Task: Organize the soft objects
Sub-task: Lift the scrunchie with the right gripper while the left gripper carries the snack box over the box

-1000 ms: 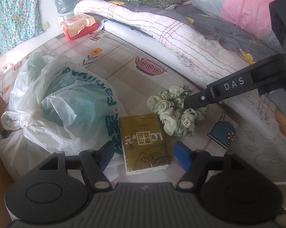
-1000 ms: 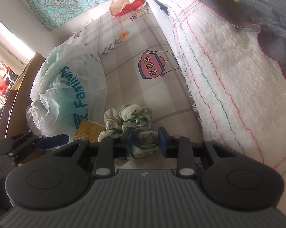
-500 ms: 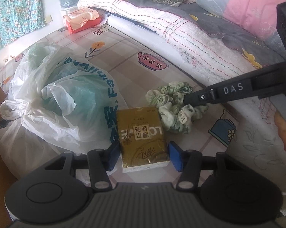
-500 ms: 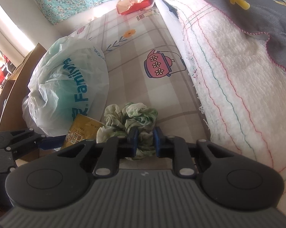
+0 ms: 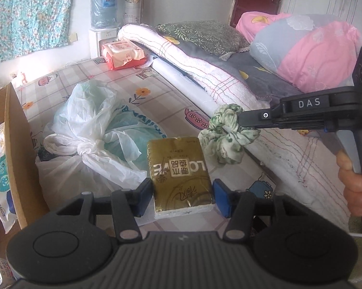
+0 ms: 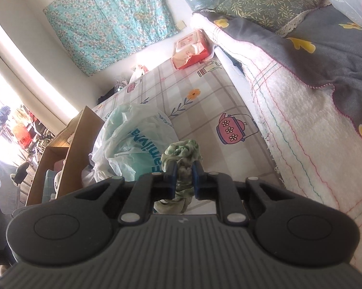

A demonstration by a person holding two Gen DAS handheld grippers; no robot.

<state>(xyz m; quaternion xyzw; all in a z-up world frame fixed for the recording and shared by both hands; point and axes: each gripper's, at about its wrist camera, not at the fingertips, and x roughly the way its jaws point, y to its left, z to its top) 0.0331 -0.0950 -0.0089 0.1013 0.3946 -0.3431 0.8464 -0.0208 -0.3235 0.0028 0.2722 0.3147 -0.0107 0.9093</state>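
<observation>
While both tools are carrying something clear of the mattress, the pick-up step is looking finished and the carry is in hand. The left gripper (image 5: pixel 182 196) is clamping its blue pads on the sides of a gold tissue pack (image 5: pixel 179 174), which is sitting between them at six o'clock in the left wrist view. The right gripper (image 6: pixel 183 178) is pinching a green scrunchie (image 6: pixel 182 155) with its jaws nearly together; in the left view that scrunchie (image 5: pixel 225 137) is dangling at three o'clock of the pack, apart from it. A hand (image 5: pixel 356 180) is gripping the right tool's handle at the frame's right edge.

The next move, as I judge it, is calling for a swing toward the cardboard box (image 5: pixel 16 149) at nine o'clock, already holding packets, then a release over its opening without snagging the knotted plastic bag (image 5: pixel 89 130) lying between.

The surface is a mattress (image 5: pixel 156 91) in a checked sheet printed with teapots and flowers. Folded quilts (image 5: pixel 205 67) and pillows are lying at one o'clock, a red wipes pack (image 5: pixel 123 55) at eleven, a water dispenser (image 5: pixel 102 9) and floral curtain (image 5: pixel 29 12) beyond.
</observation>
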